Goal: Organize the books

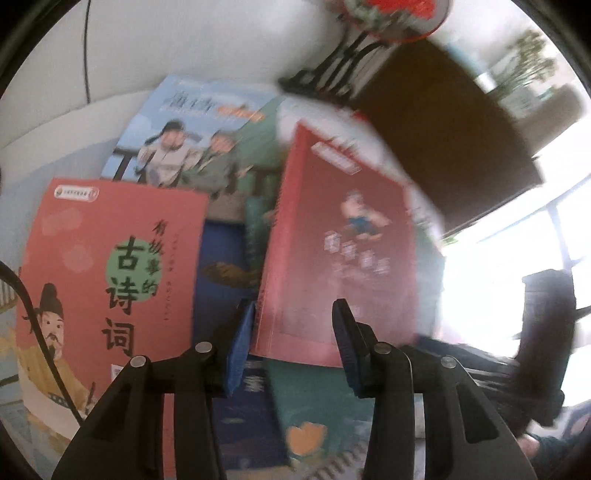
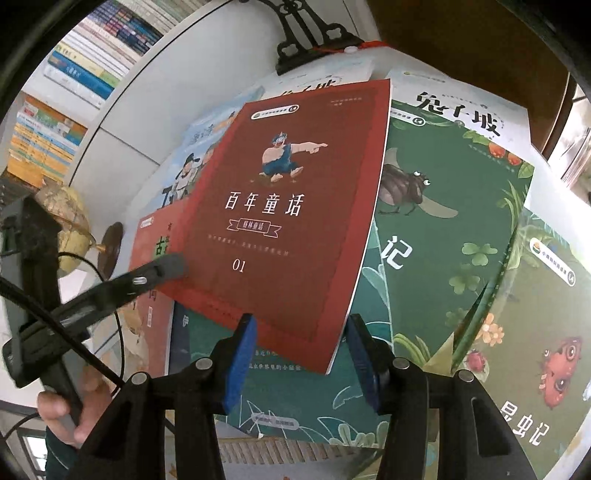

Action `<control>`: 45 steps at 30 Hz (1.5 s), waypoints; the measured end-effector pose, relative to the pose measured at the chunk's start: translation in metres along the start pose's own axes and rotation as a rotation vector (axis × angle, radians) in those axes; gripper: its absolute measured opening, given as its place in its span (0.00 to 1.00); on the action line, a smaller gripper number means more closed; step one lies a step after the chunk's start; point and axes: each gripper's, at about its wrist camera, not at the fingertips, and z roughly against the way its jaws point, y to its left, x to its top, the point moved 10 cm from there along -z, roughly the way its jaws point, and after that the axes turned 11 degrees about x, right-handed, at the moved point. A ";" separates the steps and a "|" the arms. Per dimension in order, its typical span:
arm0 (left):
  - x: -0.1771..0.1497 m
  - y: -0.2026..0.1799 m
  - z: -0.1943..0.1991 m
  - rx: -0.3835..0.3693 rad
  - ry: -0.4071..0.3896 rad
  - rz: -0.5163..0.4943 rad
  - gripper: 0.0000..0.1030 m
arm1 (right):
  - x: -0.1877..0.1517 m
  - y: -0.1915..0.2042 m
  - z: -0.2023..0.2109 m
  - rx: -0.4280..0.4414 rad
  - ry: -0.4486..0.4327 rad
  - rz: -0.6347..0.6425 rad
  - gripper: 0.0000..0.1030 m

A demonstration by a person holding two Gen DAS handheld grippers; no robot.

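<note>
A dark red storybook point(image 1: 340, 240) point(image 2: 280, 206) is tilted up off a pile of children's books. In the left wrist view its lower edge sits between the fingers of my left gripper point(image 1: 295, 314); the left pad presses its spine and the right finger lies on the cover. The right wrist view shows the left gripper's grey finger point(image 2: 173, 264) on the book's left edge. The book's near corner is caught between the blue pads of my right gripper point(image 2: 301, 325), touching both. A salmon poetry book point(image 1: 110, 277) lies flat to the left.
Underneath lie a green insect book point(image 2: 424, 240), a second green one point(image 2: 535, 332), a white-topped book point(image 2: 461, 110) and a light blue one point(image 1: 192, 129). A black ornate stand point(image 2: 306, 33) rises behind. A full bookshelf point(image 2: 74, 92), a globe point(image 2: 70, 229) and a person's hand point(image 2: 62, 417) are at the left.
</note>
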 end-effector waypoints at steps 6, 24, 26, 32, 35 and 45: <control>0.005 -0.016 0.019 -0.015 -0.044 -0.038 0.38 | 0.002 -0.007 0.004 0.066 0.014 -0.022 0.48; 0.006 -0.020 -0.006 -0.296 0.017 0.199 0.38 | -0.001 -0.014 0.008 0.126 0.030 -0.009 0.51; 0.000 -0.024 -0.020 -0.231 0.037 0.184 0.38 | 0.000 -0.013 0.008 0.123 0.032 -0.007 0.51; 0.002 -0.035 -0.036 -0.307 0.081 0.295 0.10 | -0.001 -0.010 0.011 0.167 0.061 -0.048 0.61; 0.007 -0.043 -0.030 -0.373 0.087 0.327 0.10 | -0.006 -0.012 0.020 0.235 0.059 -0.097 0.62; 0.014 -0.052 -0.032 -0.498 0.149 0.452 0.10 | -0.009 -0.025 0.025 0.540 0.013 -0.355 0.68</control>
